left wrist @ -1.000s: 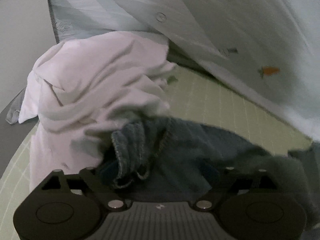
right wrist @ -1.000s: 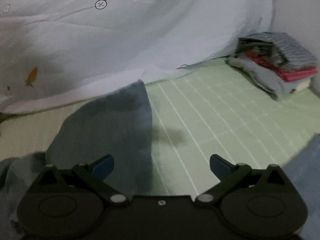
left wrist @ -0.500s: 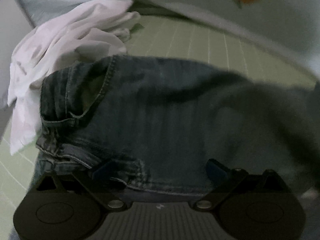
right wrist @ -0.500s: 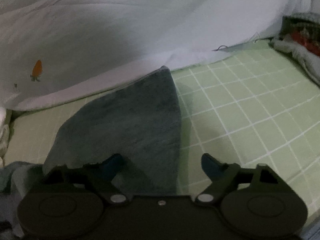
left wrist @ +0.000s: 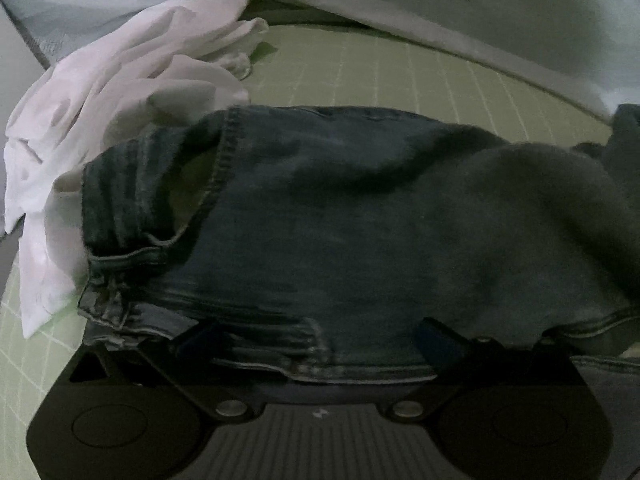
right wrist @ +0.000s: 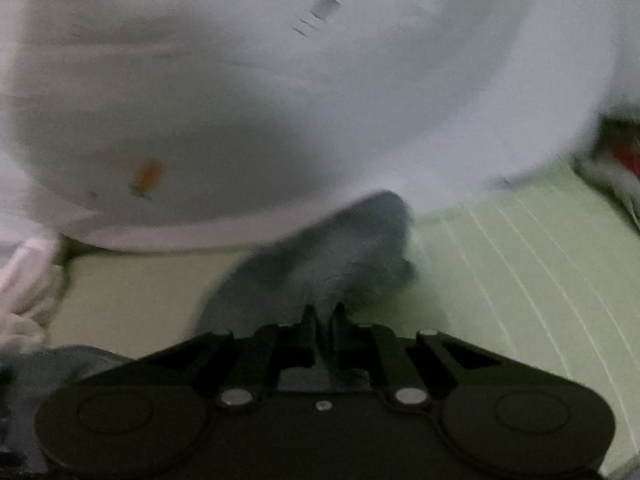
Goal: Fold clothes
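Low in the left view, spreading wide fingers [left wrist: 316, 334] over jeans [left wrist: 320, 220] filling mid-frame on the green checked sheet [left wrist: 400, 76]; low centre in the right view, pinching the jeans' leg [right wrist: 332, 256] with closed fingers [right wrist: 323, 314].

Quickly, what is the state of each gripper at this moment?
Left gripper: open, over the jeans, not gripping.
Right gripper: shut on the blue-grey cloth.
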{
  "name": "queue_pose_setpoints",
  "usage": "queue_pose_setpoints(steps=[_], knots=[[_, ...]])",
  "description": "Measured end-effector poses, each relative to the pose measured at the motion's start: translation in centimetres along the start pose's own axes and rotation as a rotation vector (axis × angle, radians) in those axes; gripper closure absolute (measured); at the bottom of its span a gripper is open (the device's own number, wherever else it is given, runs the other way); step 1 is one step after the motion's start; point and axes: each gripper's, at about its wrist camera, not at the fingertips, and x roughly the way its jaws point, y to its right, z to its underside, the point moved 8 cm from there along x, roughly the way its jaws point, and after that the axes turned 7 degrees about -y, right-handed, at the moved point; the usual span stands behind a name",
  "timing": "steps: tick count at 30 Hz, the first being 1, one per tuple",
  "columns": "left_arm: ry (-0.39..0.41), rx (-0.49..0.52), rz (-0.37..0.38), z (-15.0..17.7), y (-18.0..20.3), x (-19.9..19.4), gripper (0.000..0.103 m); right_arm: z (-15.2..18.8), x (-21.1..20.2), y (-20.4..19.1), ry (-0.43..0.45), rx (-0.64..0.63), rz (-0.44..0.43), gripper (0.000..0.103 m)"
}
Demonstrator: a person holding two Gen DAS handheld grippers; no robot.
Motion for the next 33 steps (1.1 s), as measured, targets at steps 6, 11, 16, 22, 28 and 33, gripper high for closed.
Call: queue_pose_setpoints(steps=[6,11,16,22,28,33], knots=[[0.014,-0.031,-0.009,0.0,-3.0,-0.1,0.0,1.6,-1.0,-11.4,0.007,-0.208,-0.178,0.096],[0.007,0.048,-0.038,0.3,-2.3,0.1,0.0,8.2,3.7,-16.1,-0.183,-0.252,-0.233,0.095],[0.026,0.068,-0.059,0.4,-2.0,0.3,0.0,10.1,3.8,-16.8,-0.234,-0.251,-0.215,0.089],[0.032,0.035,-0.048,0.1,-2.2,0.5,0.0,6.7,0.2,-14.8,-0.149,-0.194,-0.22,0.06],[0.043,0.021,-0.054,0.0,-2.2,0.5,0.0,5.3,-0.2,-11.8,-0.11,-0.157,-0.136,0.06],[0.04,0.016,-0.054,-0.1,-2.1,0.5,0.0,6.3,1.2,-11.4,-0.15,-0.214,-0.108,0.031]])
